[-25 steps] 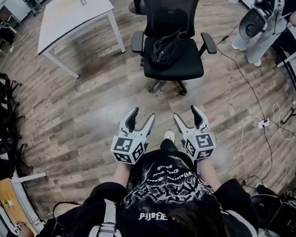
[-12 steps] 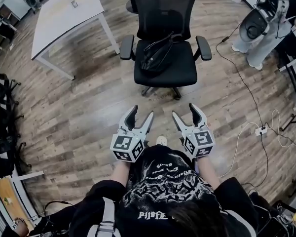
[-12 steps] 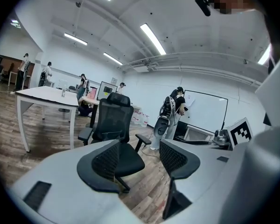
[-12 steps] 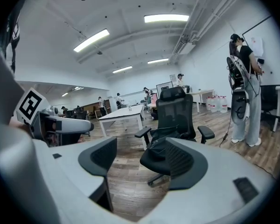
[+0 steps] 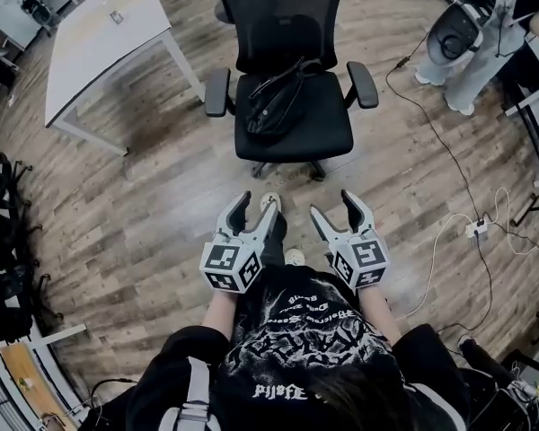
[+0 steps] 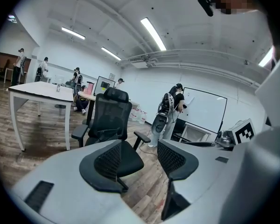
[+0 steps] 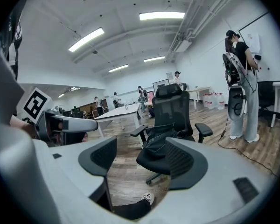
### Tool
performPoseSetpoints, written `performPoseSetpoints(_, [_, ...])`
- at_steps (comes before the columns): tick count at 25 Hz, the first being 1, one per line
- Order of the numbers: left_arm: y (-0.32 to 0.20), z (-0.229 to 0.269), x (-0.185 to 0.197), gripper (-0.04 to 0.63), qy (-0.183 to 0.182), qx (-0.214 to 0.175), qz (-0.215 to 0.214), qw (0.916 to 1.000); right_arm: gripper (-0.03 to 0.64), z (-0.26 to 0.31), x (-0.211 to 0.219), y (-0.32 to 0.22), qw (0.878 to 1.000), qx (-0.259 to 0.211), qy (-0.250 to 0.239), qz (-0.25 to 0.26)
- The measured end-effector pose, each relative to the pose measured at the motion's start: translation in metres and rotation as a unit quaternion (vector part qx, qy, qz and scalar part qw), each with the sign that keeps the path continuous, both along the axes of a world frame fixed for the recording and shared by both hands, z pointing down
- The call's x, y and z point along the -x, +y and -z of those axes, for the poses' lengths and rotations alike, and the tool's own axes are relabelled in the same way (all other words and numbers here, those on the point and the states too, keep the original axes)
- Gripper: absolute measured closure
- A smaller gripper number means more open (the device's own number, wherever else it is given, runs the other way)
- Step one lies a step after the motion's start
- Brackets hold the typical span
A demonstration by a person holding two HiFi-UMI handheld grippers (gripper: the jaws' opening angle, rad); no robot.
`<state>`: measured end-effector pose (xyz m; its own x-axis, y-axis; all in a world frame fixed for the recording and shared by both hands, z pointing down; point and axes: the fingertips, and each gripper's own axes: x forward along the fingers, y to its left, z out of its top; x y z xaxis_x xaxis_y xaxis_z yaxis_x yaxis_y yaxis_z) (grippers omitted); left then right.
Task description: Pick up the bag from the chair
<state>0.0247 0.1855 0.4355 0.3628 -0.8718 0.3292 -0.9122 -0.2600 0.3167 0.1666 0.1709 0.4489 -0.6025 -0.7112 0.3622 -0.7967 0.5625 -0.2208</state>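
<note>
A black bag (image 5: 274, 106) with a strap lies on the seat of a black mesh office chair (image 5: 292, 128), leaning on the backrest. Both grippers hang in the air short of the chair, apart from it. My left gripper (image 5: 257, 206) is open; its jaws have just been closing a little, and nothing is between them. My right gripper (image 5: 336, 206) is open and holds nothing. In the left gripper view the chair (image 6: 109, 118) and bag (image 6: 108, 133) show beyond the left gripper (image 6: 147, 160). The right gripper view has the bag (image 7: 159, 138) straight ahead of the right gripper (image 7: 140, 160).
A white table (image 5: 108, 43) stands to the chair's left. At the right a person (image 5: 472, 34) stands with equipment, and cables (image 5: 449, 232) with a power strip (image 5: 476, 229) trail over the wooden floor. My shoe (image 5: 271, 203) is between the grippers. Dark gear lines the left edge.
Both grippers have moved forward and the chair with the bag now sits nearer. A foot has stepped forward between the grippers. The left jaws stand a little narrower.
</note>
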Motion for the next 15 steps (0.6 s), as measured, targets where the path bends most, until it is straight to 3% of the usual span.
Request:
performPoseSetpoints(6, [-0.049, -0.015, 0.011, 0.348, 0.001, 0.006, -0.009, 0.9999, 0.281, -0.006, 0.004, -0.04, 1.0, 0.002, 0.018, -0.011])
performPoseSetpoints(15, [-0.165, -0.026, 0.038, 0.348, -0.006, 0.015, -0.026, 0.9995, 0.282, -0.011, 0.038, -0.146, 0.999, 0.01, 0.034, -0.01])
